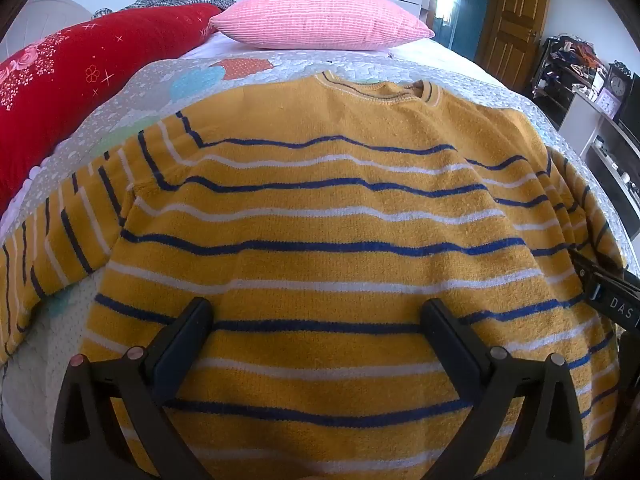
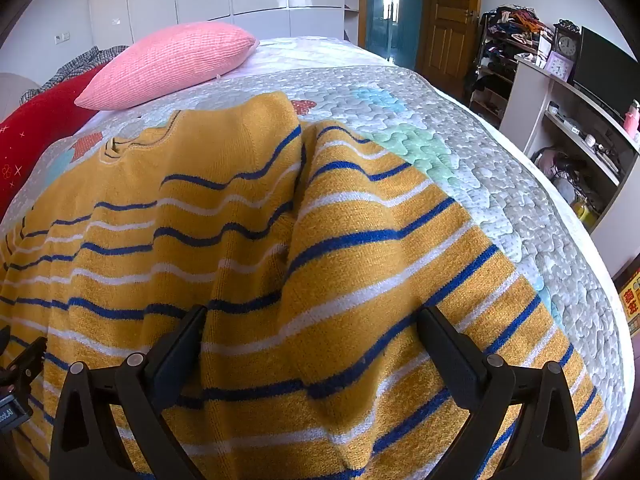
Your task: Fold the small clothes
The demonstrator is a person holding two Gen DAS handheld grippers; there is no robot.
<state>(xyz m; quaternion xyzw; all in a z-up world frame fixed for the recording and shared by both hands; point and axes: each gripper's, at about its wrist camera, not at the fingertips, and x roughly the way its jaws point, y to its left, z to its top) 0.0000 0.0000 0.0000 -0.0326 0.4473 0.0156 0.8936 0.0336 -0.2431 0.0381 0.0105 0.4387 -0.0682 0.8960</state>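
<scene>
A small yellow sweater (image 1: 320,208) with blue and white stripes lies flat on the bed, collar toward the pillows. Its left sleeve (image 1: 60,232) stretches out to the left. My left gripper (image 1: 316,320) is open and empty, hovering over the sweater's lower body. In the right wrist view the sweater (image 2: 200,220) shows its right sleeve (image 2: 380,240) folded in over the body, with a raised crease. My right gripper (image 2: 312,328) is open and empty above that sleeve. The right gripper's body shows at the right edge of the left wrist view (image 1: 608,292).
The bed has a quilted grey cover (image 2: 500,168). A pink pillow (image 1: 320,16) and a red pillow (image 1: 72,72) lie at its head. A white desk with shelves (image 2: 572,120) and a cluttered rack (image 2: 508,40) stand right of the bed, near a wooden door (image 2: 448,16).
</scene>
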